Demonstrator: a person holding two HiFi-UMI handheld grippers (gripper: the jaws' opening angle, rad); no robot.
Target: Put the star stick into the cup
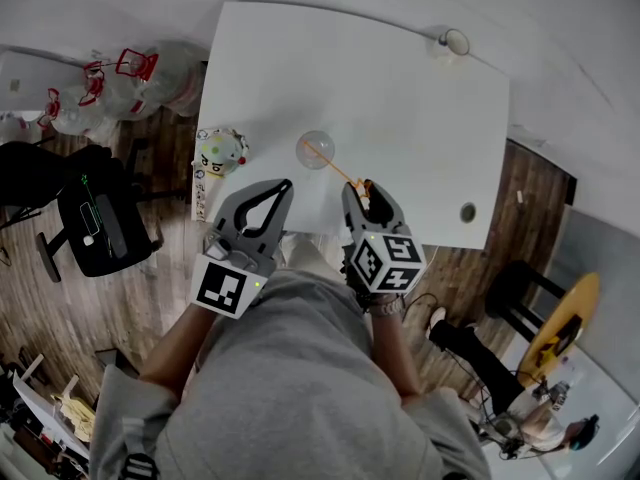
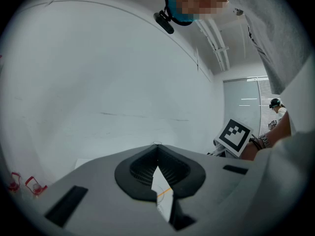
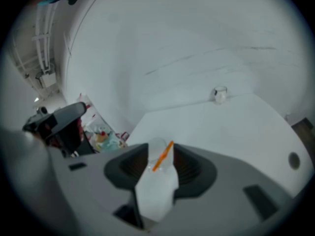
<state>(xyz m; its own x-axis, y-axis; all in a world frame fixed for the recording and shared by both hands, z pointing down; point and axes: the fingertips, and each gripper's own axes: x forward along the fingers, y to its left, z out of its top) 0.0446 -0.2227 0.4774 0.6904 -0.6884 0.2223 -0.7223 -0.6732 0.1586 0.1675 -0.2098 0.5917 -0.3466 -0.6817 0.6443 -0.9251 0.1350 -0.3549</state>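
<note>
A clear cup [image 1: 316, 150] stands on the white table [image 1: 400, 98] near its front edge. The thin orange star stick [image 1: 335, 166] leans in the cup, its upper end slanting back toward my right gripper [image 1: 358, 186]. In the right gripper view the cup [image 3: 156, 147] and the stick [image 3: 162, 156] show in the gap of the right gripper [image 3: 161, 154]; its jaws stand apart and no pad presses on the stick. My left gripper [image 1: 287, 182] hovers left of the cup, tips together, holding nothing. Through the left gripper [image 2: 157, 146] a bit of the stick [image 2: 165, 191] shows.
A colourful round toy [image 1: 220, 151] sits at the table's left edge. A small clear object [image 1: 452, 41] stands at the far corner, and a cable hole [image 1: 468, 212] lies at the right. A black chair [image 1: 95, 223] and bags [image 1: 120, 83] are on the floor to the left.
</note>
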